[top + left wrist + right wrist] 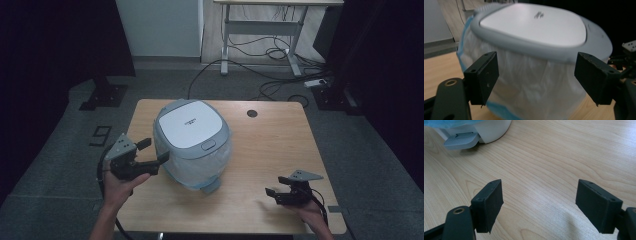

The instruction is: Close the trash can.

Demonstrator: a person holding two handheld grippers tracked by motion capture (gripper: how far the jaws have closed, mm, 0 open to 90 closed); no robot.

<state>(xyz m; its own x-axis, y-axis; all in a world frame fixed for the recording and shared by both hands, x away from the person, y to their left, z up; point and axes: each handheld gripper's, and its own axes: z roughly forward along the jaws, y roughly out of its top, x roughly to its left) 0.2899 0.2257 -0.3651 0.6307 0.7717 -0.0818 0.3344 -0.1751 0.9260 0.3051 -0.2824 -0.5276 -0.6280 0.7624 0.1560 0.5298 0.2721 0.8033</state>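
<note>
A white and grey rice cooker (193, 142), wrapped in clear plastic film, is sitting near the middle of a wooden table (280, 150). The left gripper (152, 151) is hovering just beside the cooker's left side, its jaws spread wide. The right gripper (272, 186) is hanging low over bare tabletop, well apart from the cooker, jaws also spread.

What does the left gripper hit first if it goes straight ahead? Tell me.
The left gripper, jaws open, points at the rice cooker. It would likely meet the clear plastic wrap on the cooker's side first, below the grey lid rim; the gap is hard to judge.
</note>
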